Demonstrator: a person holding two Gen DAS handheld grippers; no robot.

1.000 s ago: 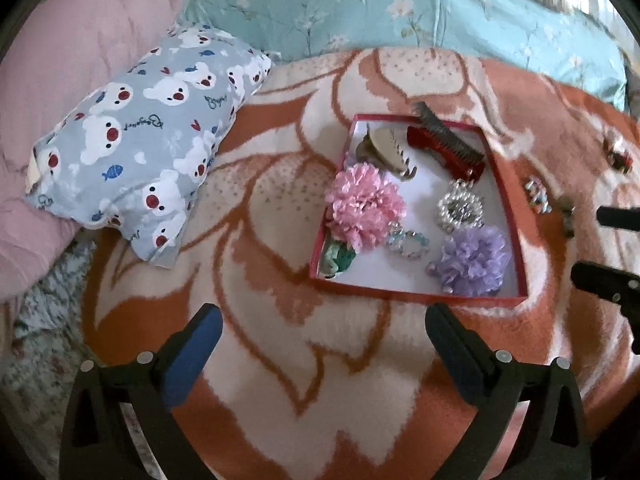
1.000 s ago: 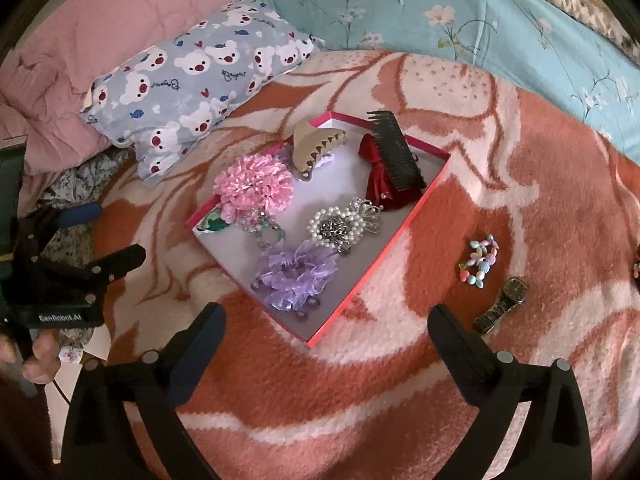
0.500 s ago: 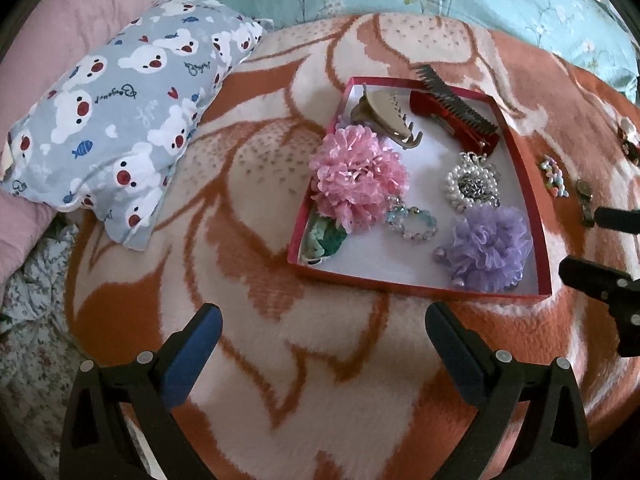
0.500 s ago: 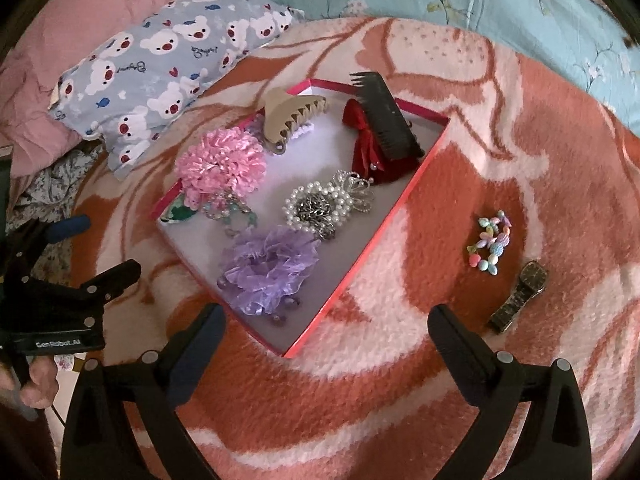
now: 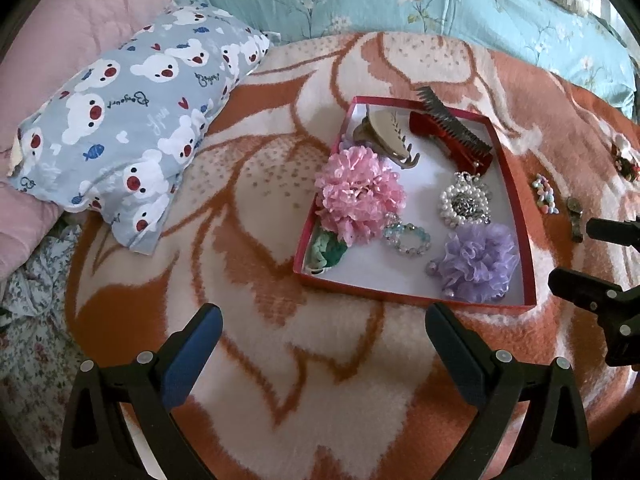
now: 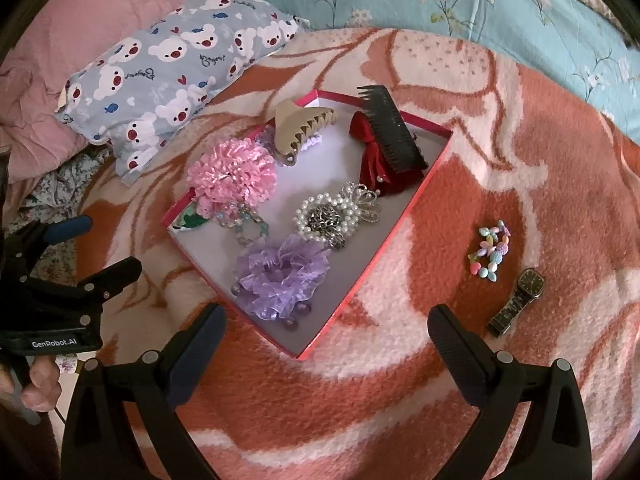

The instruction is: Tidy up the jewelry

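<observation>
Both tools gaping wide, empty, red tray (image 6: 424,184) holding pink flower (image 6: 232,174), purple scrunchie (image 6: 280,276), pearl brooch (image 6: 326,218)

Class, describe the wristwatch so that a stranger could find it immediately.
Start at the red shallow box on the orange-and-cream blanket. Outside its right side lie two loose items. The dark metal-band wristwatch is nearer the camera, unlike the pastel bead bracelet beside it.
</observation>
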